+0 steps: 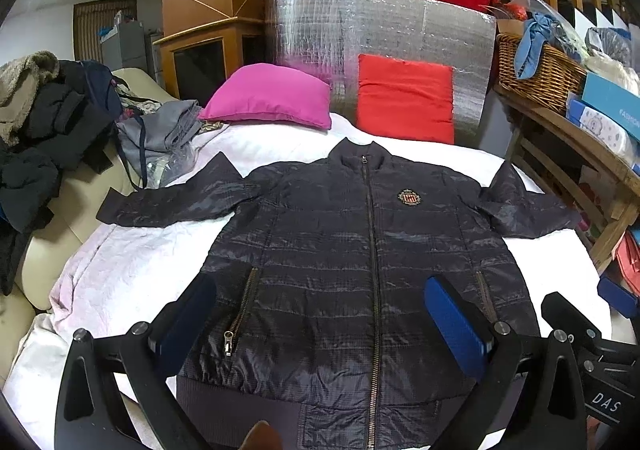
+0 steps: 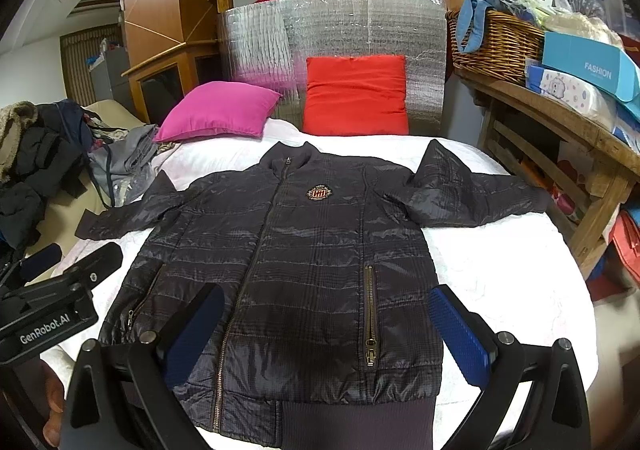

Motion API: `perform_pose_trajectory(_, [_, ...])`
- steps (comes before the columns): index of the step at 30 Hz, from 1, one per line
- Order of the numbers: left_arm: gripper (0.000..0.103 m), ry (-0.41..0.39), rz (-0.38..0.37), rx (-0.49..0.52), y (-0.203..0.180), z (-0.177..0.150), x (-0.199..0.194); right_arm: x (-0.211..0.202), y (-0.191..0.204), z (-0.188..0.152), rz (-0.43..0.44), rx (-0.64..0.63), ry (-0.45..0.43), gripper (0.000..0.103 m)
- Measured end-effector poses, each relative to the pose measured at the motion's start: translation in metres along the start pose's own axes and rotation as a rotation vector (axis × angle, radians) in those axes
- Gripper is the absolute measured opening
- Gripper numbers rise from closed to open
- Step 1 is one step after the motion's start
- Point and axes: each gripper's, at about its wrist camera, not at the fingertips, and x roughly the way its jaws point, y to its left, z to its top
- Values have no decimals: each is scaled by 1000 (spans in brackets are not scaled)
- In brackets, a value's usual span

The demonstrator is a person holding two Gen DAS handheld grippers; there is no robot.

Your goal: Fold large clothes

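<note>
A dark quilted zip jacket lies face up and zipped on the white bedspread, both sleeves spread sideways, collar toward the cushions. My left gripper hovers open above the jacket's lower front, its blue pads wide apart with nothing between them. My right gripper is likewise open over the lower right half, near the right pocket zip. The left gripper's body shows at the left edge of the right wrist view; the right gripper's body shows at the right edge of the left wrist view.
A pink cushion and a red cushion lean at the bed's head before a silver foil sheet. A heap of dark clothes covers the sofa on the left. A wooden shelf with a wicker basket and boxes stands right.
</note>
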Motion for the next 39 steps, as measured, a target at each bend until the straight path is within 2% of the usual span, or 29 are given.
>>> perform_pose_trajectory(18, [103,27,-13,-6,-1,-1,6,0,-3,1,-10,4,-10,103])
perform_pose_trajectory(39, [103,21,-13,-16,3,-2,3,-3,0,3,-13,1,-18,103])
